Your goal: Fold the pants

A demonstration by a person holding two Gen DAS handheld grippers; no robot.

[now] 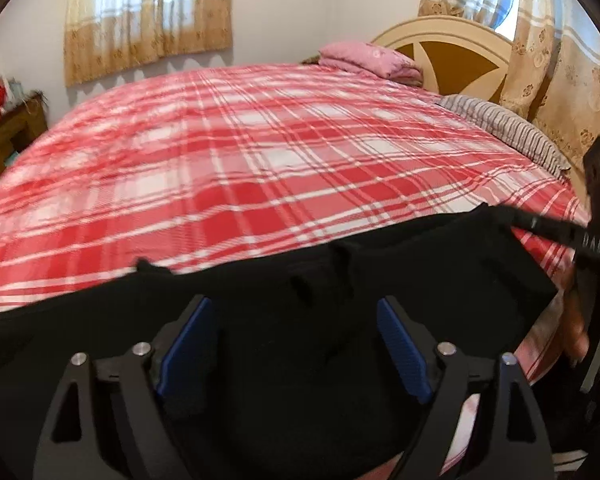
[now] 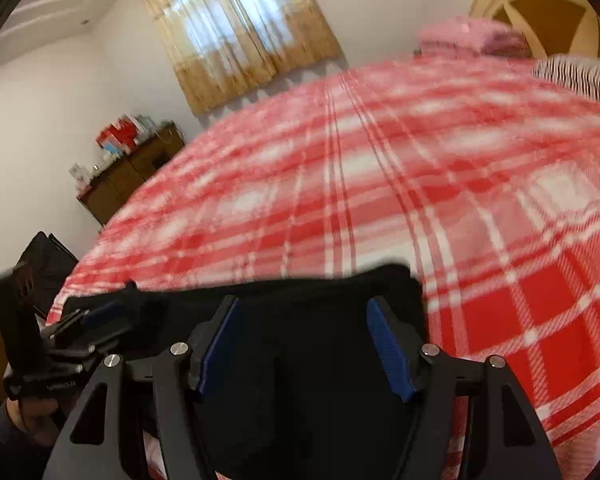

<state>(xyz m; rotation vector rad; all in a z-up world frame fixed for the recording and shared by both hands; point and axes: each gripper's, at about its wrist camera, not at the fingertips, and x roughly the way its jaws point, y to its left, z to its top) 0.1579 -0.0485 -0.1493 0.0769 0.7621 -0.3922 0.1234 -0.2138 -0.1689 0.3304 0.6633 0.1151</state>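
Two grippers hang over the near edge of a bed (image 1: pixel 260 152) covered in a red and white checked blanket, and both have their blue pads spread apart with nothing pinched between them. The left gripper (image 1: pixel 296 344) stands wide open above the black pants (image 1: pixel 300 280), which lie flat along the blanket's near edge. The cloth is so dark that seams and folds barely show; only a few small lumps near its far edge stand out. Its left end runs out of the picture, and the gripper's frame covers its near part. The right gripper (image 2: pixel 304 348) is also open over the pants (image 2: pixel 300 292), whose right end shows as a squared corner on the blanket. That view is smeared, so the checks and the pink pillow (image 2: pixel 472 36) by the headboard are soft. At its left edge the other gripper appears, partly cut off. In the left view the right gripper's black arm crosses the far right edge, with part of a hand (image 1: pixel 580 320) blurred behind it.
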